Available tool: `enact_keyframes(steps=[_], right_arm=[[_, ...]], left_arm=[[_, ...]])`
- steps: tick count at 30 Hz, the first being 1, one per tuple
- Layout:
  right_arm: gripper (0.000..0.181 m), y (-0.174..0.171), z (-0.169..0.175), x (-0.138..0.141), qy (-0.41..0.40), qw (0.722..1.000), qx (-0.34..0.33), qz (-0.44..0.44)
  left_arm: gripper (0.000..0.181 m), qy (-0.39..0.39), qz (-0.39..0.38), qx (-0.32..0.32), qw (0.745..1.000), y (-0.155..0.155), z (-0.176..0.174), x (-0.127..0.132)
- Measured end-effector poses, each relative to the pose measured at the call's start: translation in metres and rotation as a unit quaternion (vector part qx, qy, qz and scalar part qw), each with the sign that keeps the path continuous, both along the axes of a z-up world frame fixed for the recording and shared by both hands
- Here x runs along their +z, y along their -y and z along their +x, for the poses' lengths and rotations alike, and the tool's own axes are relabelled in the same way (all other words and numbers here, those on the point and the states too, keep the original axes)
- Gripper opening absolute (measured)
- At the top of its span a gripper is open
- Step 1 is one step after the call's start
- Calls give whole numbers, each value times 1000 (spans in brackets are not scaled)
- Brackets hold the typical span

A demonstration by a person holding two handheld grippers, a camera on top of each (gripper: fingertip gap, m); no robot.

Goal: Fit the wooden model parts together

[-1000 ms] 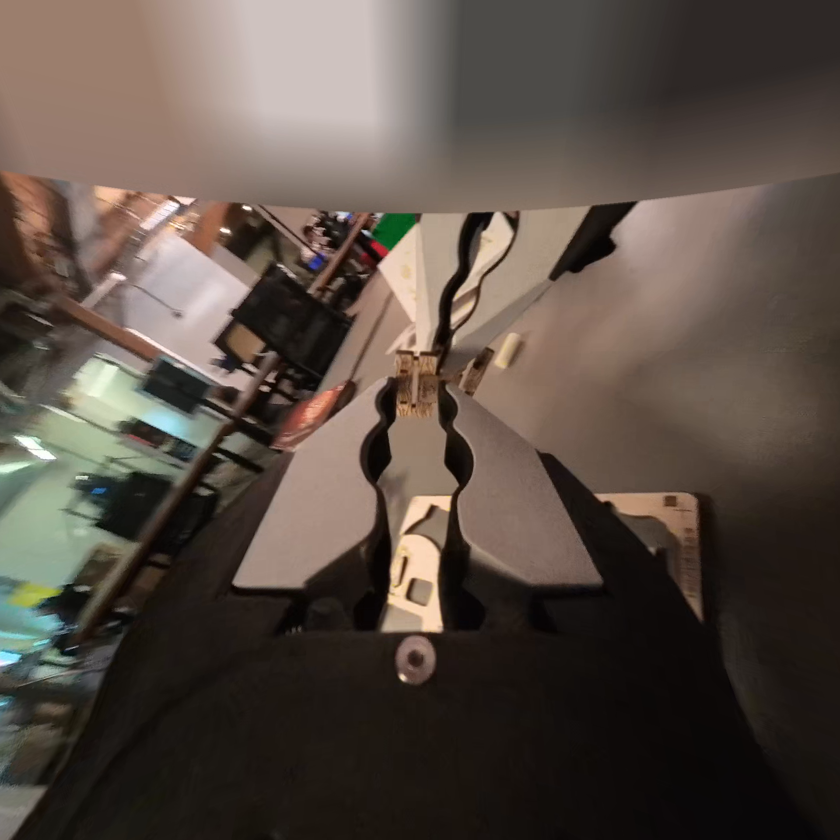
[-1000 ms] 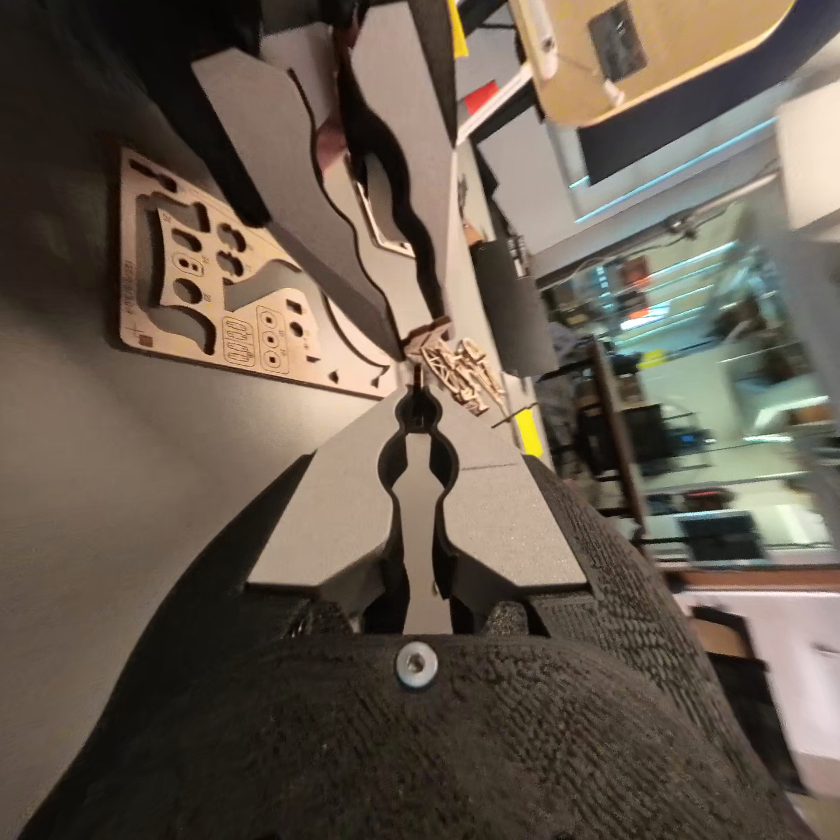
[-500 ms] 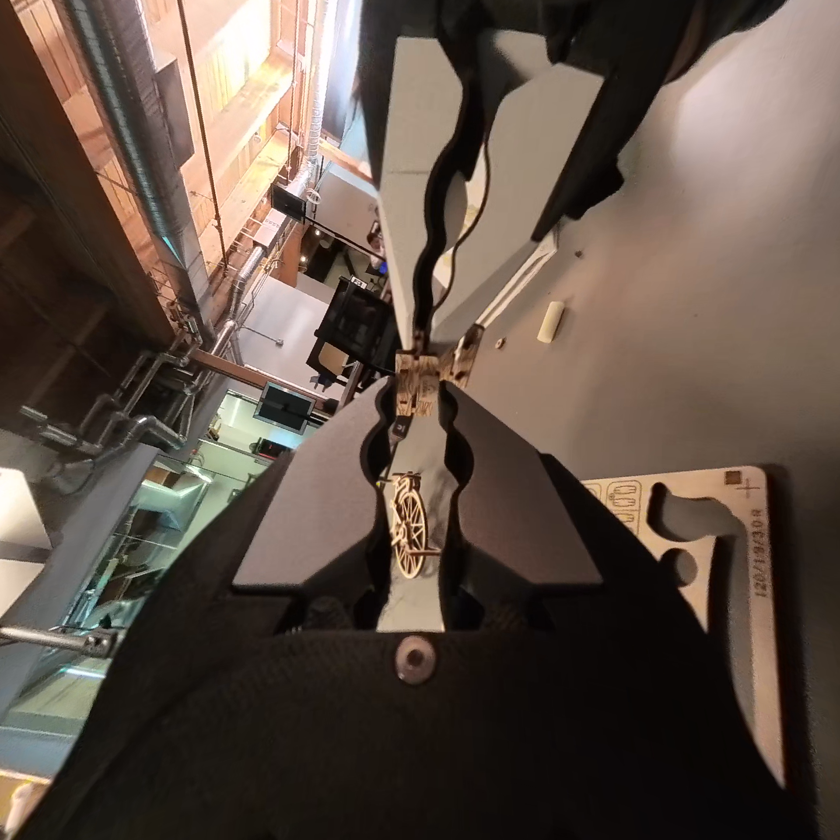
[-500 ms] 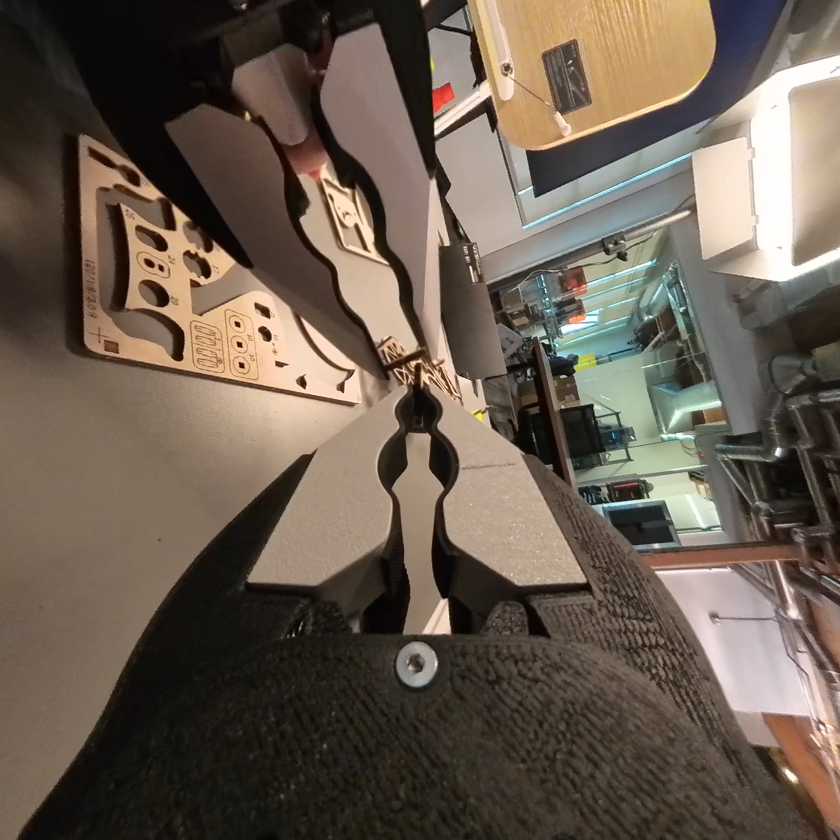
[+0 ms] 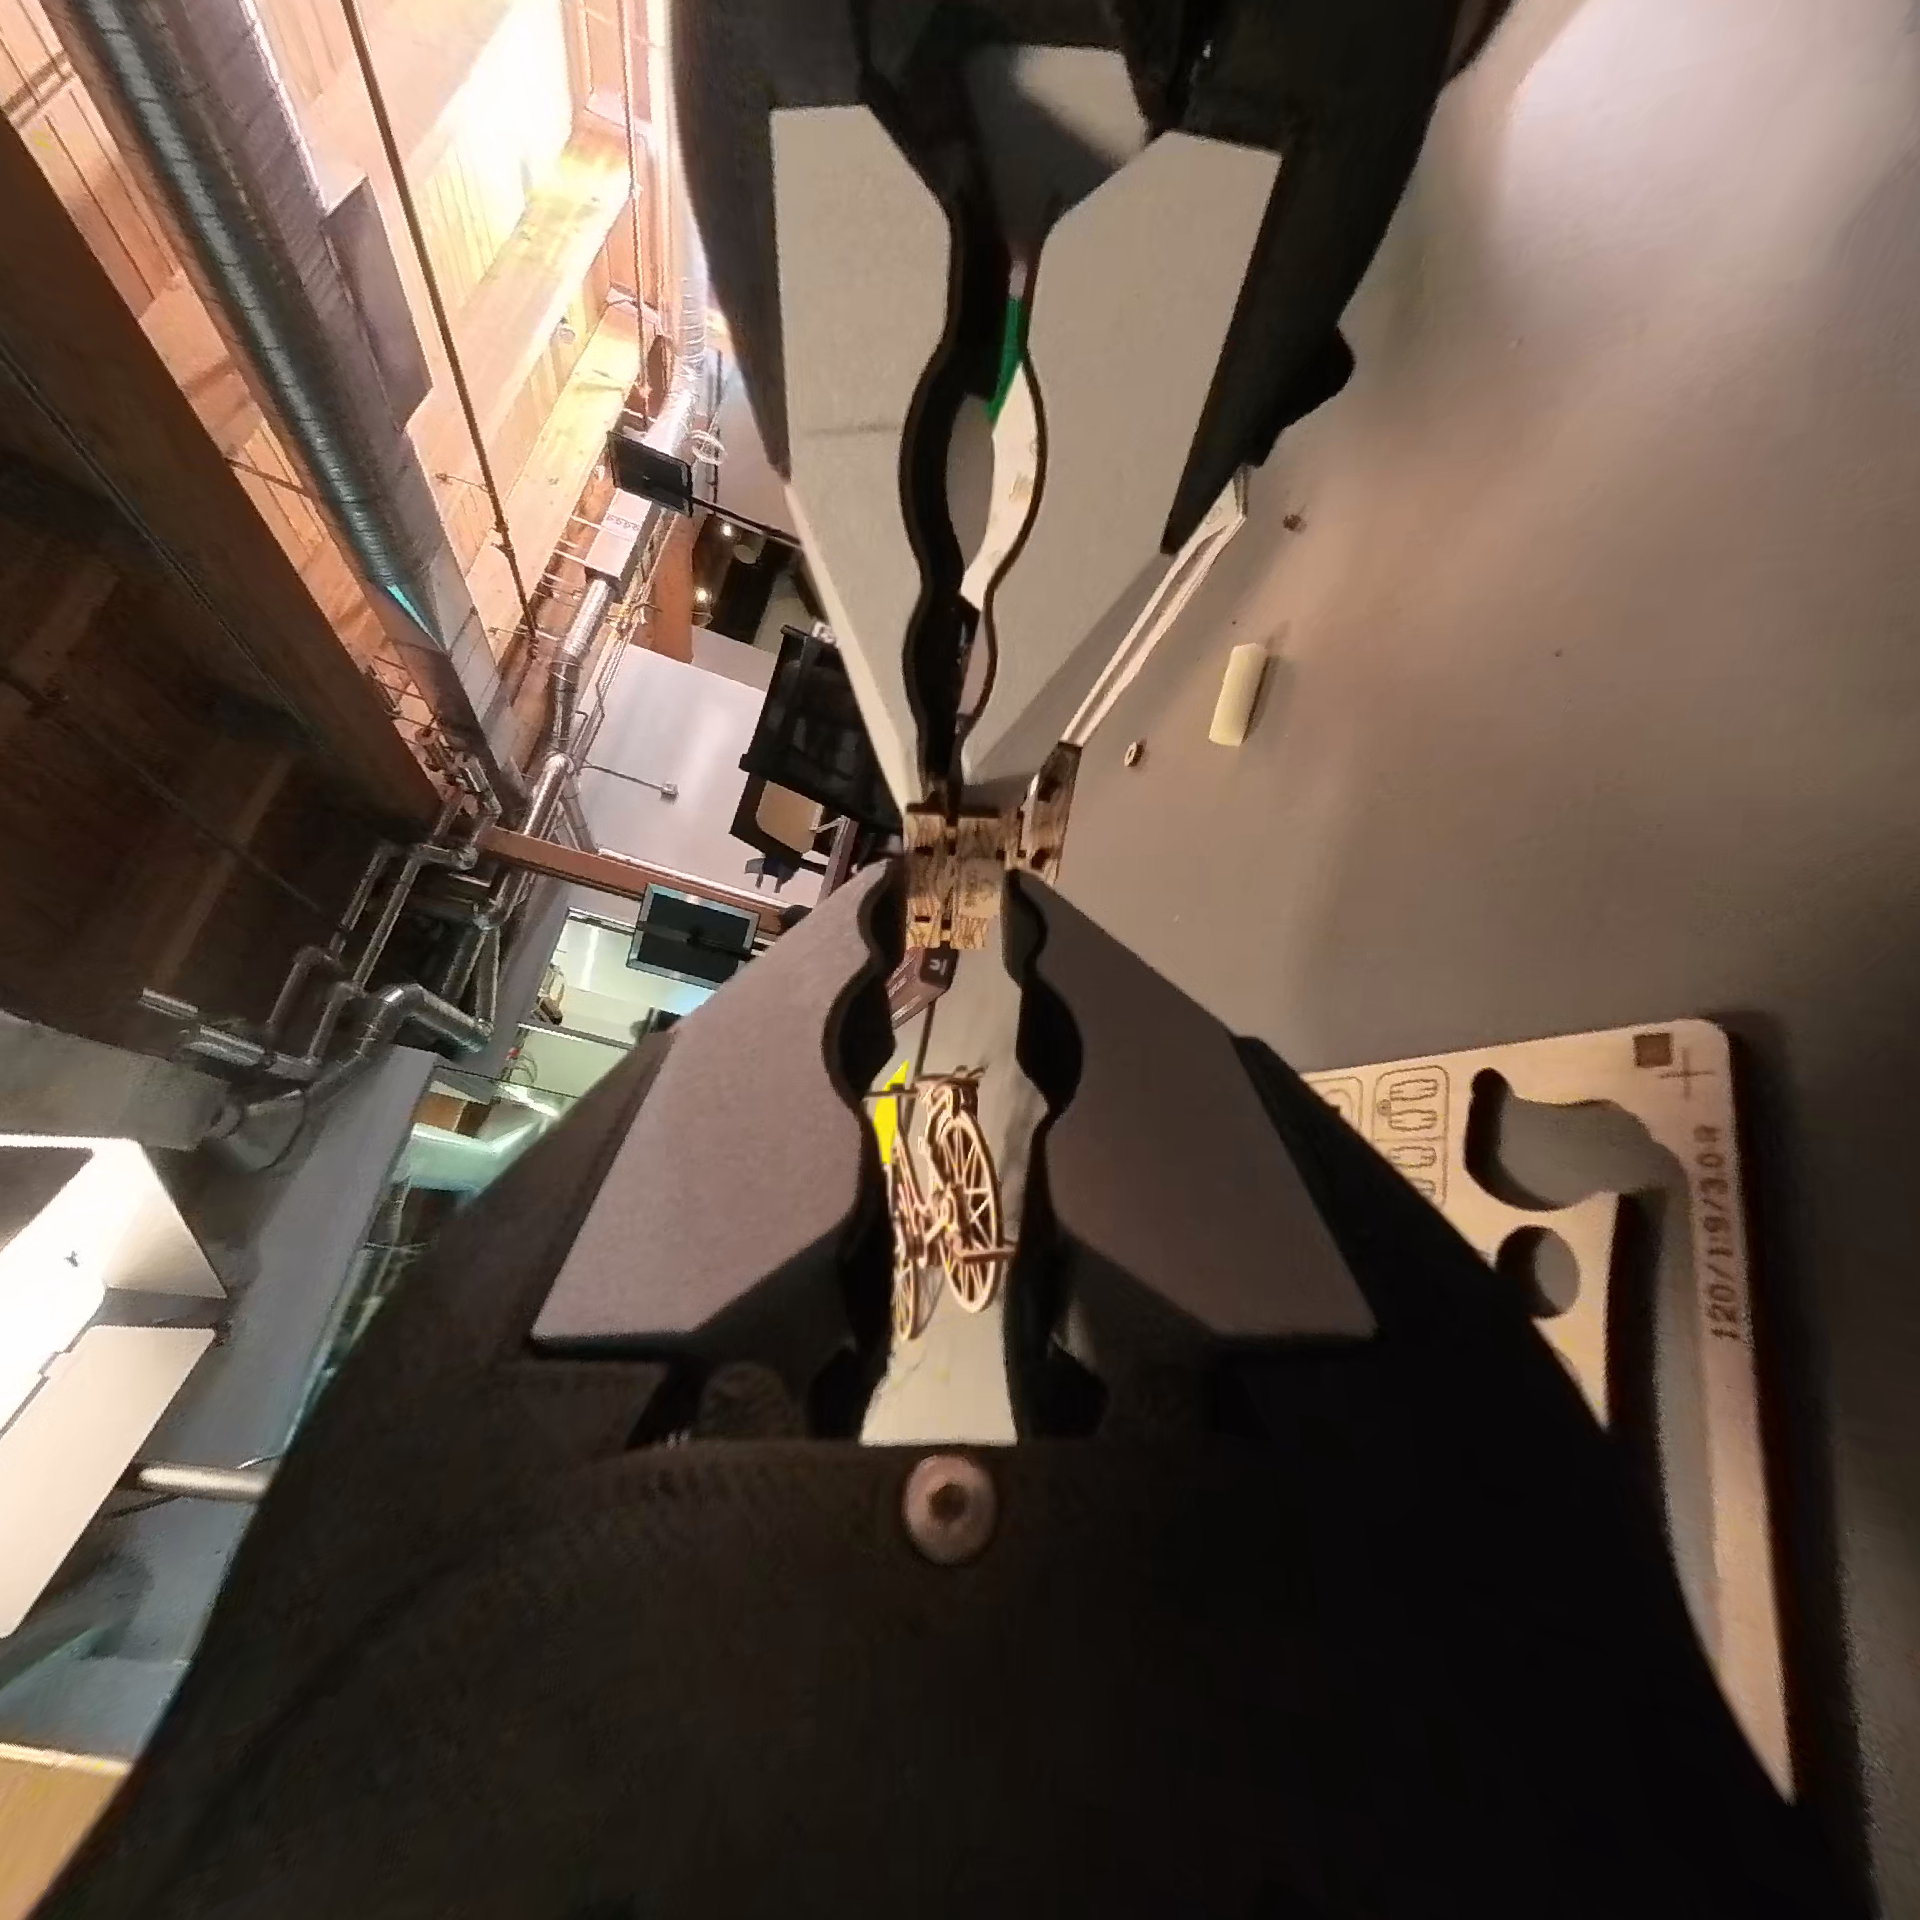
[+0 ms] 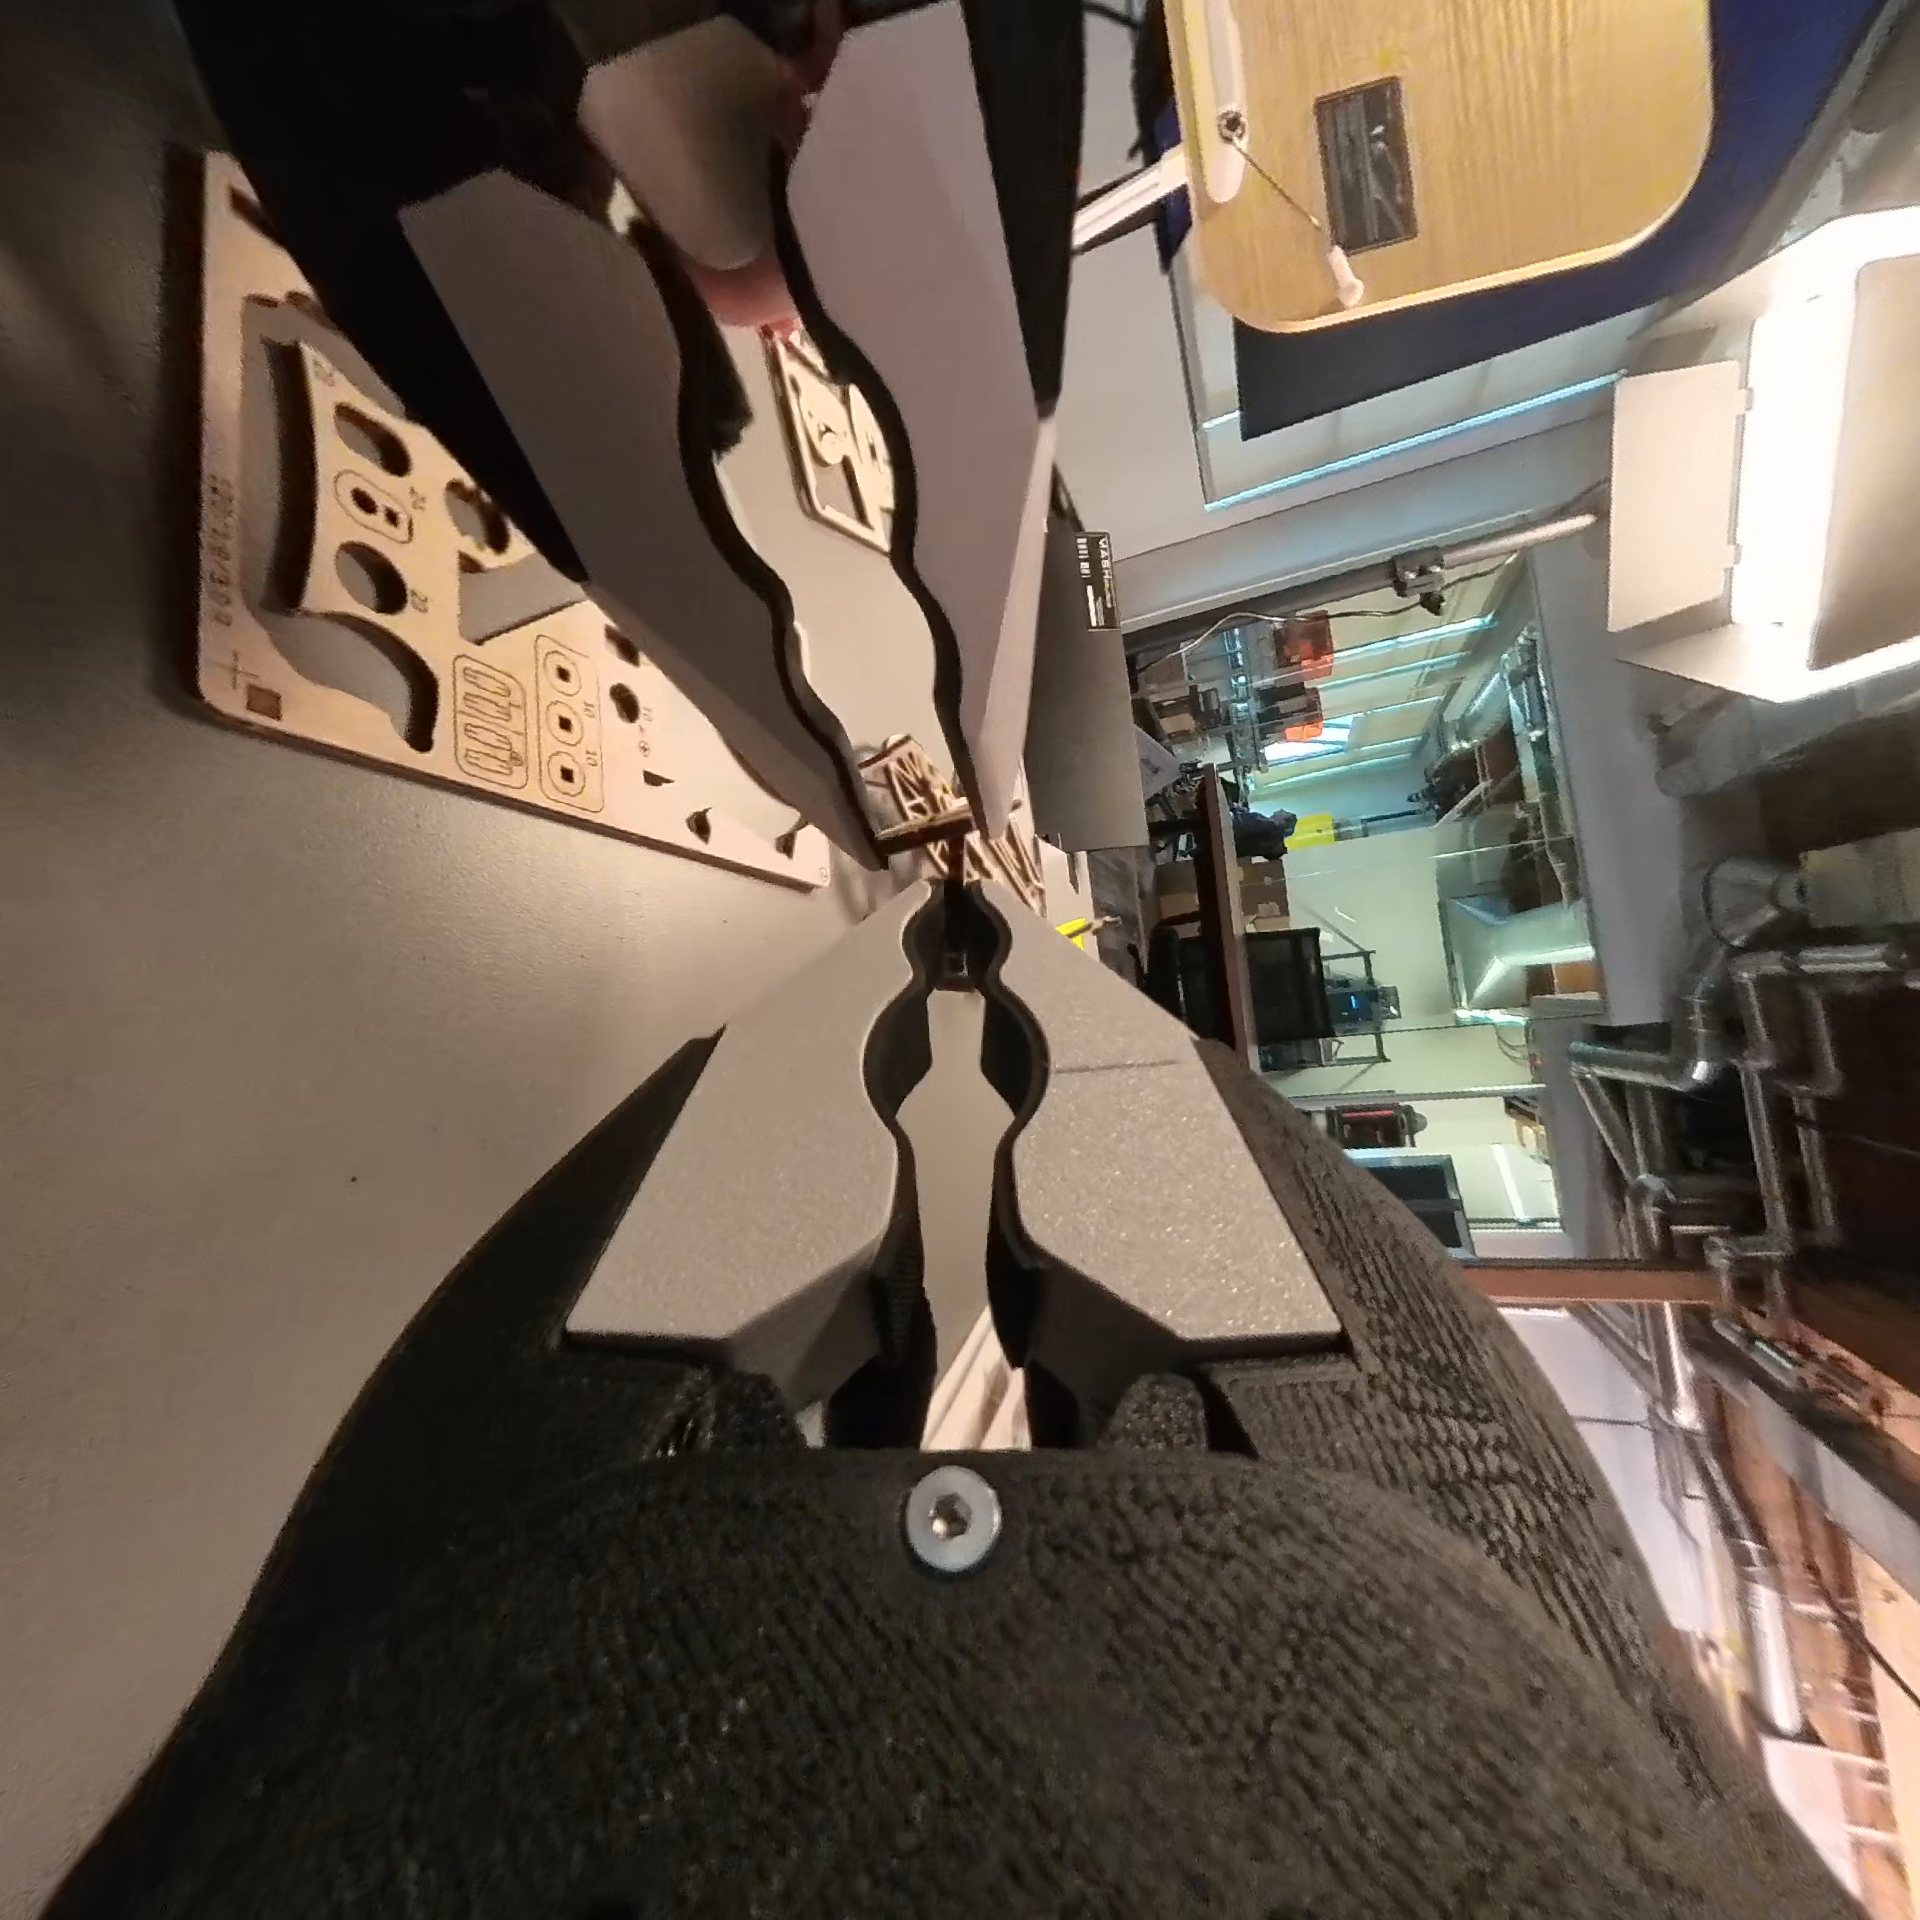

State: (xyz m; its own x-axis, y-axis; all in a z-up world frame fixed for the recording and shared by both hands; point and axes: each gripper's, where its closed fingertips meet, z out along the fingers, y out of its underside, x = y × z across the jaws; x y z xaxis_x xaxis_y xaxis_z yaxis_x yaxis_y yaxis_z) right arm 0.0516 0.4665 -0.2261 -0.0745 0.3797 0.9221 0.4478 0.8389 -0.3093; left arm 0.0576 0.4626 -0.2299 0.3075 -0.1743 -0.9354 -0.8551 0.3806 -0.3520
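Note:
My left gripper (image 5: 954,896) is shut on a small pale wooden sub-assembly (image 5: 951,883) and holds it above the grey table. My right gripper (image 6: 956,902) is shut on a thin dark wooden part (image 6: 953,920), seen edge-on at its tips. The two grippers meet tip to tip. In the left wrist view the right gripper (image 5: 948,774) comes down from the top and touches the sub-assembly. In the right wrist view the left gripper (image 6: 925,821) comes from the top, with the sub-assembly (image 6: 909,784) between its fingers. Whether the part sits in a slot is hidden.
A finished wooden bicycle model (image 5: 940,1195) lies on the table behind my left fingers. A punched-out wooden sheet (image 5: 1662,1226) lies beside it and also shows in the right wrist view (image 6: 416,665). A second sheet (image 6: 831,447) lies farther off. A small white piece (image 5: 1236,691) is on the table. The grippers are tip to tip, or close to it. My left gripper's tips are some 11 centimeters from the small white piece (image 5: 1236,691).
Both grippers have rolled and swung, so the room behind has shifted. Their tips have closed in on each other and now meet at the wooden sub-assembly. Both grips are unchanged.

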Motion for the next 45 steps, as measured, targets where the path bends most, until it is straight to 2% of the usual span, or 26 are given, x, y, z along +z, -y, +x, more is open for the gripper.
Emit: enact_keyframes(steps=[9, 13, 18, 25, 34, 43, 45], right_arm=[[0, 0, 0, -16, 30, 1000, 4, 9], [0, 0, -1, -21, 20, 1000, 17, 7], [0, 1, -1, -31, 13, 998, 30, 52], [0, -2, -3, -34, 11, 999, 23, 42], [0, 0, -2, -41, 16, 998, 41, -34], [0, 1, -3, -53, 41, 997, 44, -38], [0, 2, -3, -51, 32, 996, 52, -62]], left_arm=[[17, -66, -9, 28, 997, -1, -2, -17], [17, -73, -19, 26, 997, -1, -2, -23], [17, -78, -44, 18, 996, 0, -1, -35], [17, -31, -86, 16, 996, -3, -3, -39], [17, 20, -146, -12, 989, -2, -1, -44], [17, -12, -171, -7, 985, -2, -1, -57], [17, 2, -174, -15, 985, -1, 0, -54]])
